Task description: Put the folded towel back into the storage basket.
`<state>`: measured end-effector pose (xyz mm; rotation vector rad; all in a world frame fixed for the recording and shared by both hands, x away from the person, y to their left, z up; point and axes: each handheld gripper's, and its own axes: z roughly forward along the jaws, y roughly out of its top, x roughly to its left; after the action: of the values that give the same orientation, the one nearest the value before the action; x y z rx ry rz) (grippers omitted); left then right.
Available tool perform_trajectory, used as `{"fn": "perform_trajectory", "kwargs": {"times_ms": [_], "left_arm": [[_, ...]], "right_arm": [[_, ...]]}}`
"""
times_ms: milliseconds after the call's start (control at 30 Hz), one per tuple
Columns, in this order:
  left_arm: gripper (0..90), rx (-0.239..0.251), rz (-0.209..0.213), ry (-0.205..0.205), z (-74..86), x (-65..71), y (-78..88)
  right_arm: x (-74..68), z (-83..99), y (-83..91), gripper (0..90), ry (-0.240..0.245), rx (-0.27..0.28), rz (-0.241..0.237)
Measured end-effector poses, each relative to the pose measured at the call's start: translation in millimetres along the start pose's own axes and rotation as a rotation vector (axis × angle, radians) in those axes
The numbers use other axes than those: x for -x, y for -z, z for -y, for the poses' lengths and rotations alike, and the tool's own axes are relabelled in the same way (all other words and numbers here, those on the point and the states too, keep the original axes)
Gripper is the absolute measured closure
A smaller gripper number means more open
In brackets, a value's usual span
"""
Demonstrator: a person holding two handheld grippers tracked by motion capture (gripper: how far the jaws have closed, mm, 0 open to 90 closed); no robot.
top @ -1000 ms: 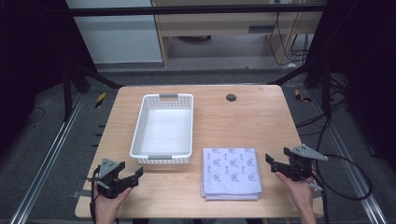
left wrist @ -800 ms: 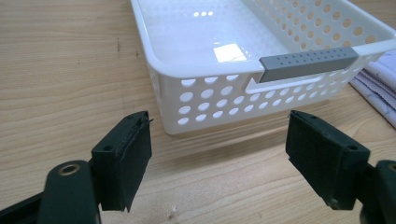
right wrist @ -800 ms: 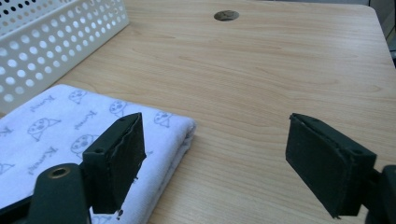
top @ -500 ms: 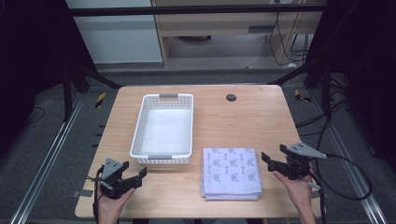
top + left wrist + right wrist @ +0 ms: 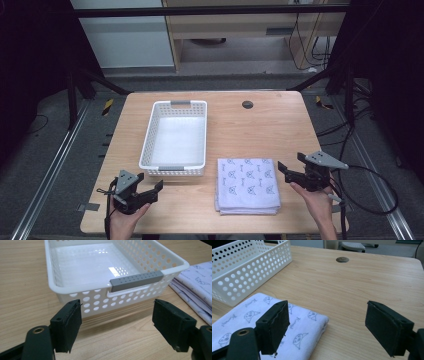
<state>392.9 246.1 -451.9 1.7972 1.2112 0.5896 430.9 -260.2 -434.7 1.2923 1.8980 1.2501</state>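
With the folded towel (image 5: 248, 185) lying at lower centre beside the white basket (image 5: 175, 137), the right gripper (image 5: 290, 170), jaws spread wide, is facing its right edge and should be approaching low to pinch all layers, while the left gripper (image 5: 152, 190) is waiting with jaws spread.

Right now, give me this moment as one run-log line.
left gripper: open, facing basket | right gripper: open, beside folded towel | basket: empty | towel: on table, untouched

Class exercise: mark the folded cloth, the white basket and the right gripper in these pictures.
folded cloth (image 5: 248, 183): high view, middle of its printed top layer.
white basket (image 5: 172, 169): high view, grey handle on its near rim.
right gripper (image 5: 289, 167): high view, between the tips of its open jaws.
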Motion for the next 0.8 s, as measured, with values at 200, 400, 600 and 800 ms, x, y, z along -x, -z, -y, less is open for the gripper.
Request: {"fn": "perform_trajectory", "kwargs": {"times_ms": [200,400,600,800], "left_arm": [[22.7,0.005,0.018,-0.017,-1.7,10.1,-1.1],[23.0,0.011,0.039,-0.023,-4.5,19.0,-3.1],[23.4,0.026,0.066,-0.013,-13.1,21.8,-2.2],[24.8,0.045,0.080,-0.013,-22.7,26.2,-1.2]], "right_arm": [[-1.3,-1.5,-1.1,19.8,0.002,-0.001,-0.006],[-4.1,-5.7,-2.3,21.4,0.012,0.002,-0.020],[-5.9,-11.3,-1.4,23.3,0.028,0.009,-0.018],[-9.3,-19.2,-2.6,25.3,0.035,0.011,-0.024]]}}
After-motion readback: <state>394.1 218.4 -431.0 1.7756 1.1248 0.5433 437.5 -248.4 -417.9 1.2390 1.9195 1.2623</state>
